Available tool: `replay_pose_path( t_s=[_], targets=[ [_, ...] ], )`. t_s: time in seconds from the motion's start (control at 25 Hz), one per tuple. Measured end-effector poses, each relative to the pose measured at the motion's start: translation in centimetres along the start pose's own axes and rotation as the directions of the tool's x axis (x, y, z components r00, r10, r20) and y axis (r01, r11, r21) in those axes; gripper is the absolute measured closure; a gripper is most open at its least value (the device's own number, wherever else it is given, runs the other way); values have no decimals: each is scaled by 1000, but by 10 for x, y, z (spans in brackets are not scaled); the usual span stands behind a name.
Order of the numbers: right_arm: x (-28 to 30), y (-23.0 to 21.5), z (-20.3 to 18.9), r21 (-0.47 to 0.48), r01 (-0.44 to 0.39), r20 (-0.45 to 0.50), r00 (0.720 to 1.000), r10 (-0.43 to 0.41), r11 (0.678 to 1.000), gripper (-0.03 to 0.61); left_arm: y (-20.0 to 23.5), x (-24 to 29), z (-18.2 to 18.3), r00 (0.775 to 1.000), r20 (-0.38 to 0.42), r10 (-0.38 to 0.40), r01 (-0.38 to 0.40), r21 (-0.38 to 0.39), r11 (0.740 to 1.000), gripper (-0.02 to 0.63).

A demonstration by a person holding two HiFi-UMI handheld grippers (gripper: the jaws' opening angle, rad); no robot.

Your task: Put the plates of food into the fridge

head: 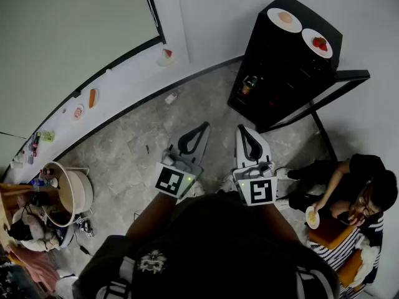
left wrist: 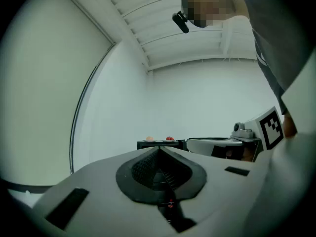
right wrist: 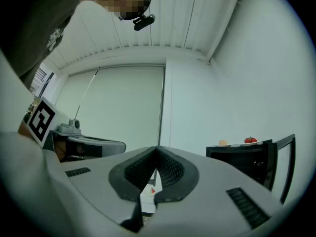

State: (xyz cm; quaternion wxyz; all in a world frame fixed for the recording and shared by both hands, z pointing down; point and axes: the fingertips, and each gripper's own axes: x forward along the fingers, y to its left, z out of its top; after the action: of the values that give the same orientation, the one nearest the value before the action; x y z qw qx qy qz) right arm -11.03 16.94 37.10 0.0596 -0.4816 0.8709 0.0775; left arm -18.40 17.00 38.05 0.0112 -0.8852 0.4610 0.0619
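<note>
A black fridge (head: 283,67) stands against the far wall with its door (head: 340,86) swung open to the right. On its top sit two white plates: one with a pale round food (head: 285,19), one with red strawberries (head: 317,43). Both plates also show far off as the pale-food plate (right wrist: 223,143) and the strawberry plate (right wrist: 251,140). My left gripper (head: 203,127) and right gripper (head: 242,129) hang side by side above the floor, well short of the fridge. Both are shut and hold nothing.
A seated person (head: 349,195) eats from a small plate at the right, close to the fridge door. A low ledge along the left wall carries small plates and food (head: 92,98). A round tub (head: 70,193) and clutter sit at the far left.
</note>
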Motion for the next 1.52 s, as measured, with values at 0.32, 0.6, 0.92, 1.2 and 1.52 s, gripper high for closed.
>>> replay_pose_path(
  t_s=[0.32, 0.6, 0.92, 1.2, 1.52],
  targets=[
    [-5, 15, 4, 45, -17, 18, 1000, 16, 999, 554, 1, -16, 6, 1000, 1, -19, 19, 2, 1000, 592],
    [-7, 14, 9, 72, 36, 14, 999, -37, 997, 554, -1, -14, 16, 997, 5, -77, 77, 14, 997, 592],
    [-12, 9, 14, 95, 108, 10, 994, -109, 990, 554, -1, -16, 14, 990, -18, -138, 138, -19, 990, 592],
    [-27, 4, 11, 80, 133, -14, 991, -132, 988, 554, -12, -12, 11, 984, -17, -178, 177, -19, 984, 591],
    [-23, -22, 9, 75, 133, 1, 991, -133, 988, 554, -24, 12, -1, 979, -67, -194, 191, -42, 981, 591]
  ],
)
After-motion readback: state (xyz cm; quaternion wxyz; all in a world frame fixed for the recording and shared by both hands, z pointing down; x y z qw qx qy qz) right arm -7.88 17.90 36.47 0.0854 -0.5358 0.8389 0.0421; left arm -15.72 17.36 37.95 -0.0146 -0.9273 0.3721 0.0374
